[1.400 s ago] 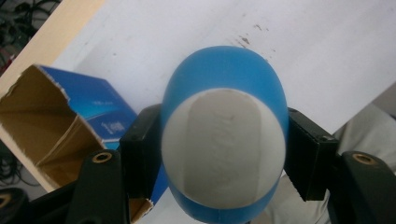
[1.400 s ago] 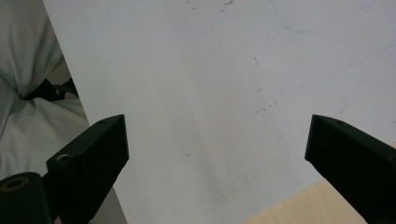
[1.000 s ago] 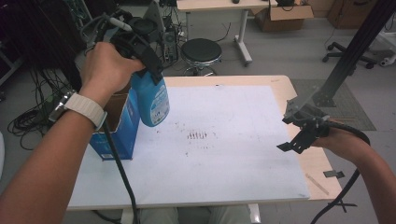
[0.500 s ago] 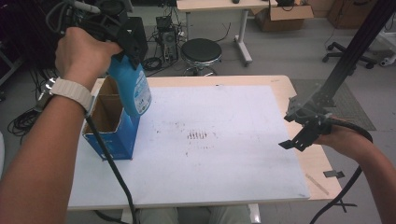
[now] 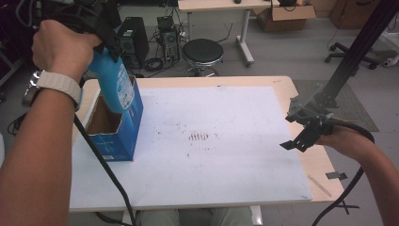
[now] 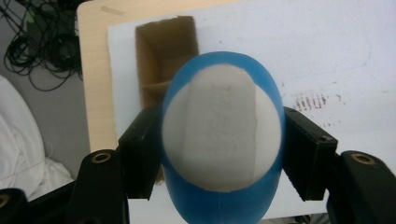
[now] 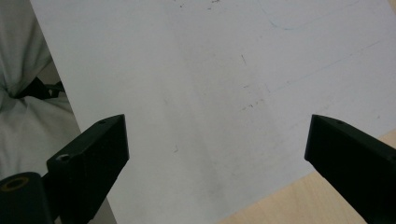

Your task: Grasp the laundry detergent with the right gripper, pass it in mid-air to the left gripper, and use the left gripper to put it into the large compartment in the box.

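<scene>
While left gripper (image 6: 219, 154) clamps blue bottle (image 5: 115, 84) over box (image 5: 117, 136) | right gripper (image 7: 215, 154) released | next: lower inside.

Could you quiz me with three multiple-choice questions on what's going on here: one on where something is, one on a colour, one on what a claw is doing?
1. Where is the bottle?
A. above the open box
B. flat on the white sheet
C. on the stool

2. What colour is the bottle?
A. red
B. blue
C. green

3. What state is the right claw in?
A. shut on the bottle
B. shut on a pen
C. open, nothing between

Answers: 1 A, the left claw holds it over the box's opening; 2 B, its body is blue; 3 C, its jaws stand wide over bare sheet.
</scene>
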Available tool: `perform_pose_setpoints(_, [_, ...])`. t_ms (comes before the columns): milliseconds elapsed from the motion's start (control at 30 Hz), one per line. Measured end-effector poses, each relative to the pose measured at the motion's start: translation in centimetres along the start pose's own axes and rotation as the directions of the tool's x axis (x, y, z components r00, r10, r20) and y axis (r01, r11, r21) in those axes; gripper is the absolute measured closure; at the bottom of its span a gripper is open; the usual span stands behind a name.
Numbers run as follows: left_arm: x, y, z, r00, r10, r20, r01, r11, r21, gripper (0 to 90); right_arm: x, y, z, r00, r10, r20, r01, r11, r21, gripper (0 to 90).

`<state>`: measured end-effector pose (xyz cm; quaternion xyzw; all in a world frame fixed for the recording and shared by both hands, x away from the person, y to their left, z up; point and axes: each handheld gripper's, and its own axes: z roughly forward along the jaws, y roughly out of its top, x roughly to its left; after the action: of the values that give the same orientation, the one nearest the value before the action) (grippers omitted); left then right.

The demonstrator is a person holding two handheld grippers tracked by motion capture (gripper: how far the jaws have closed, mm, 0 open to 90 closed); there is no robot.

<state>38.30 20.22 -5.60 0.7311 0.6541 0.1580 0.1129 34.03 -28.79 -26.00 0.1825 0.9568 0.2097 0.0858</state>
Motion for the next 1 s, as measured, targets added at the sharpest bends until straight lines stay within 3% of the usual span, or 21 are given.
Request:
perform_pose_setpoints(233, [1.7, -0.4, 0.0, 0.9981, -0.057, -0.025, 0.056, 0.9982, -0.023, 38.1, -0.1, -0.2, 0.0, 1.0000, 0.008, 0.003, -0.008, 1.000, 0.000, 6.2])
perform_pose_setpoints(433, [2.4, -0.7, 0.9, 0.9948, -0.073, -0.072, 0.070, 0.9969, -0.036, 38.1, -0.2, -0.4, 0.0, 0.9999, 0.013, 0.003, -0.013, 1.000, -0.001, 6.1])
perform_pose_setpoints(1000, [3.4, -1.5, 4.7, 0.9942, -0.061, -0.088, 0.057, 0.9970, -0.053, 38.2, -0.4, -0.5, 0.1, 0.9997, 0.024, 0.006, -0.024, 1.000, 0.005, 6.4])
